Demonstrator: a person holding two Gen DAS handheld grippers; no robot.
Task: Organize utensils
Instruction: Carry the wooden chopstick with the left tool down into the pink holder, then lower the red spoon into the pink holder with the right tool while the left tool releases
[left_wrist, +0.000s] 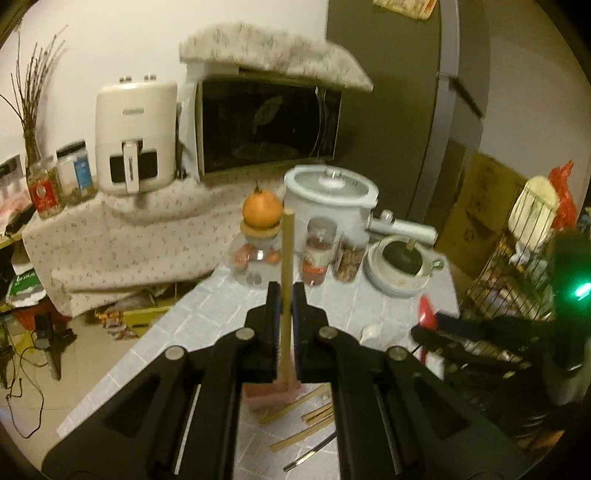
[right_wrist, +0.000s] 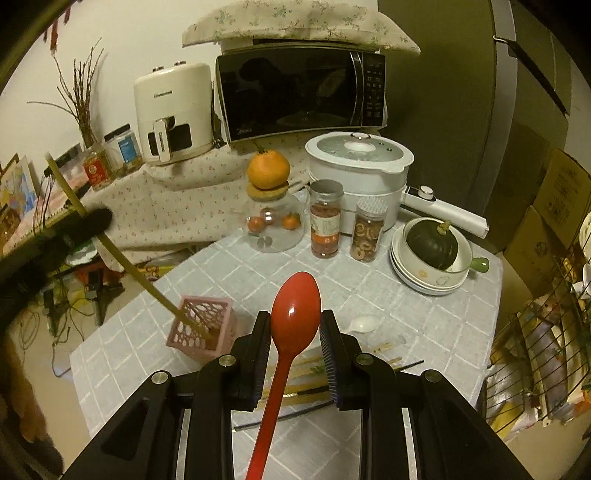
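My left gripper (left_wrist: 285, 291) is shut on a bamboo chopstick (left_wrist: 286, 280) held upright, its lower end in the pink lattice holder (left_wrist: 271, 393) below the jaws. In the right wrist view the same chopstick (right_wrist: 125, 262) slants down into the pink holder (right_wrist: 201, 328), with the left gripper (right_wrist: 94, 221) at far left. My right gripper (right_wrist: 293, 325) is shut on a red plastic spoon (right_wrist: 291, 332), bowl forward, above the table. More chopsticks (left_wrist: 306, 417) lie on the cloth; a white ceramic spoon (right_wrist: 364, 323) lies ahead.
A checked cloth covers the table (right_wrist: 424, 321). At its back stand a glass jar with an orange on top (right_wrist: 267, 206), two spice jars (right_wrist: 325, 218), a white cooker (right_wrist: 360, 162) and stacked bowls holding a green squash (right_wrist: 432, 243). A wire rack (right_wrist: 535, 350) is right.
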